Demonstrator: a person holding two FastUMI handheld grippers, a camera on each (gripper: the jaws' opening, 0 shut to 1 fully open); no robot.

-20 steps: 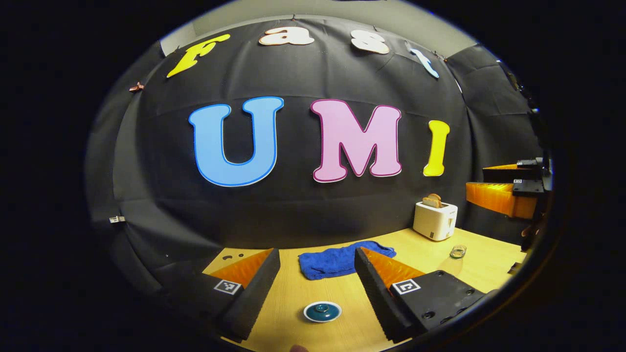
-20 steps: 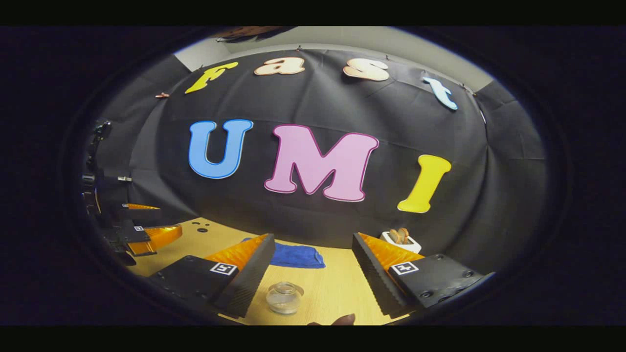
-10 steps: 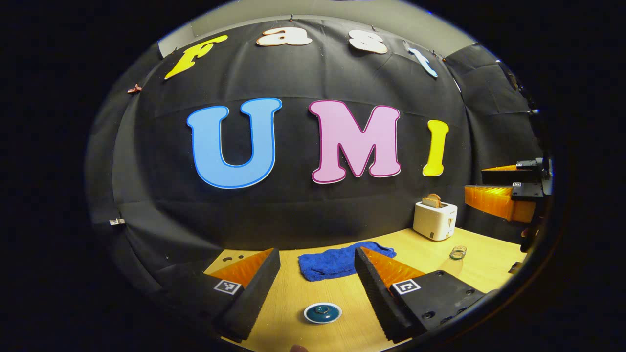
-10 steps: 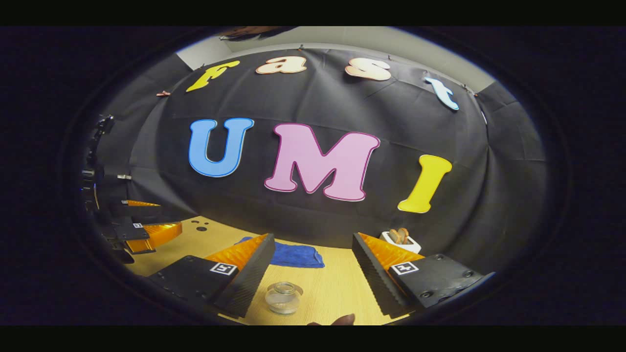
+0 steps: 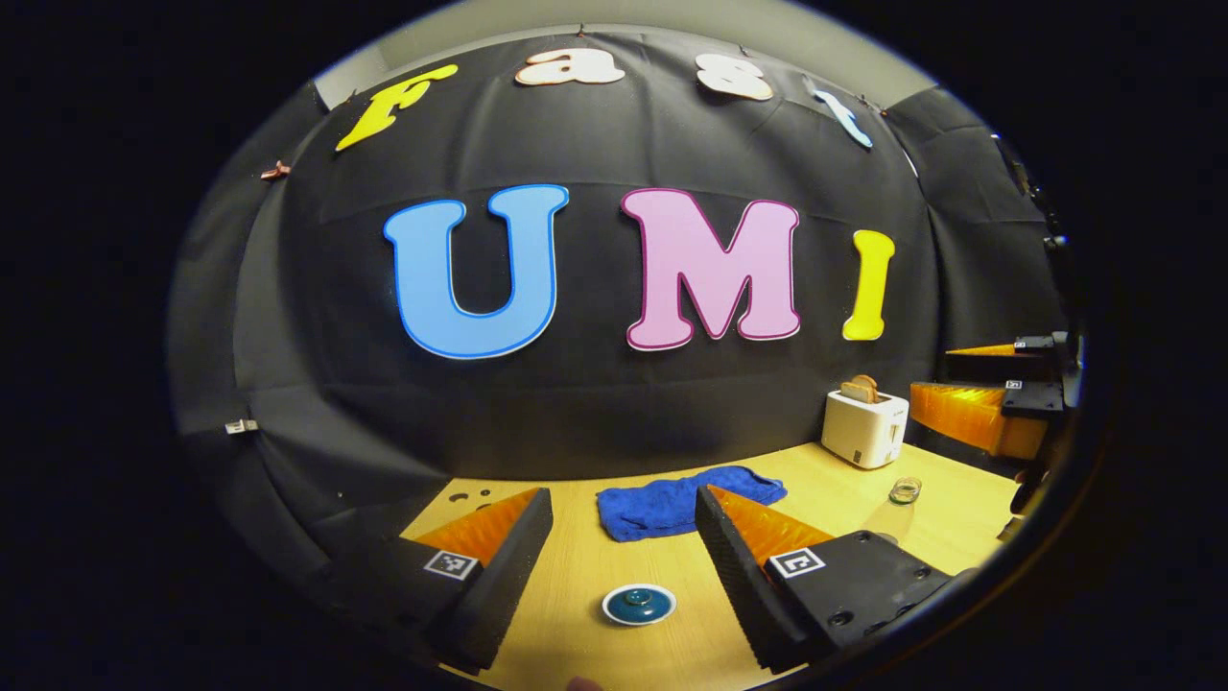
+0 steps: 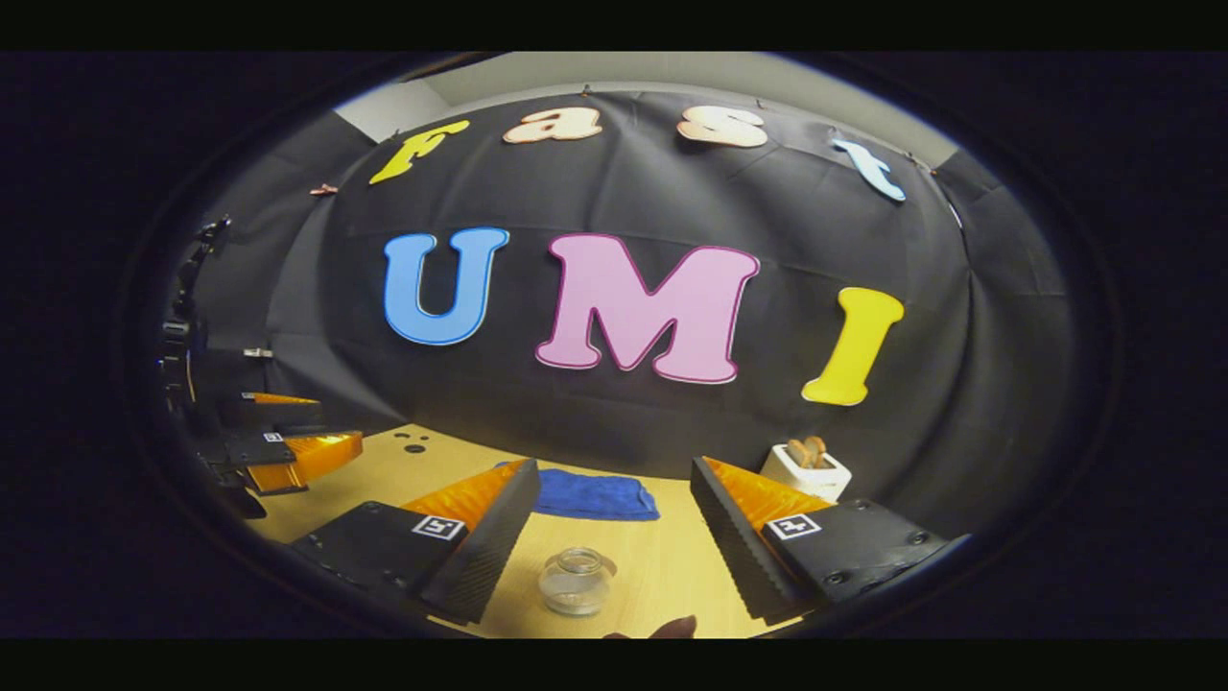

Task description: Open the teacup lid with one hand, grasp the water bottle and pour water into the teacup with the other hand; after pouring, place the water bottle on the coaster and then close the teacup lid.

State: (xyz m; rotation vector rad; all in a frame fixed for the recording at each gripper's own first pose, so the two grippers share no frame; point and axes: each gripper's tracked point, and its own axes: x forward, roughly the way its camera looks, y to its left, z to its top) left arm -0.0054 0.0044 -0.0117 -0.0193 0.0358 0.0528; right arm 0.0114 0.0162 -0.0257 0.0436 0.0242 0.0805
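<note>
- Nothing's done yet: teacup lid on, sitting between my left tongs, spread wide.
- Right tongs gape empty (water bottle at 6 o'clock); pouring, coaster, closing all remain.

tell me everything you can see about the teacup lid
The teacup lid is a small round disc, glossy dark teal with a pale rim and a low knob at its centre; it looks ceramic. It lies level on the wooden table, in front of the blue towel, between and just ahead of the left tongs, whose open fingers do not touch it.
</note>
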